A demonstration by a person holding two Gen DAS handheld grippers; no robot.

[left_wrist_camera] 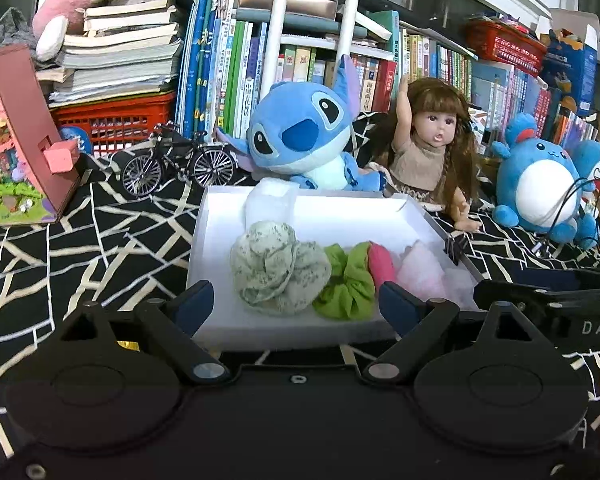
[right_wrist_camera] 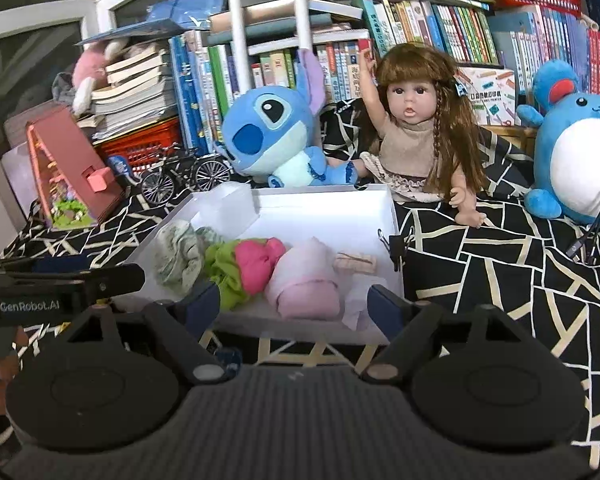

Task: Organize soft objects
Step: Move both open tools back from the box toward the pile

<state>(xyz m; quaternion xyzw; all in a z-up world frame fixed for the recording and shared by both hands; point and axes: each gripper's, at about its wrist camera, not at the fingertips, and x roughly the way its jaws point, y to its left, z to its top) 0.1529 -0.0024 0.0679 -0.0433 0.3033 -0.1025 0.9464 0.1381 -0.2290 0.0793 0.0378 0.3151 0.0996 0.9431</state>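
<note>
In the white box (left_wrist_camera: 220, 240) on the patterned cloth, mottled scrunchie (left_wrist_camera: 278, 268), green scrunchie (left_wrist_camera: 346, 284), hot-pink piece (right_wrist_camera: 256, 264) and pale pink bundle (right_wrist_camera: 308, 284) lie side by side, seemingly sorted, left gripper (left_wrist_camera: 296, 304) and right gripper (right_wrist_camera: 294, 304) gaping empty at the near rim.

Right gripper (right_wrist_camera: 294, 304) jaws apart, nothing between the pads. White box (right_wrist_camera: 392, 216) at 12 o'clock holds, left to right, pale green scrunchie (right_wrist_camera: 180, 254), lime scrunchie (right_wrist_camera: 226, 270), hot-pink cloth (right_wrist_camera: 258, 262), pink rolled cloth (right_wrist_camera: 306, 284). Binder clip (right_wrist_camera: 396, 246) on box rim, 1 o'clock.
</note>
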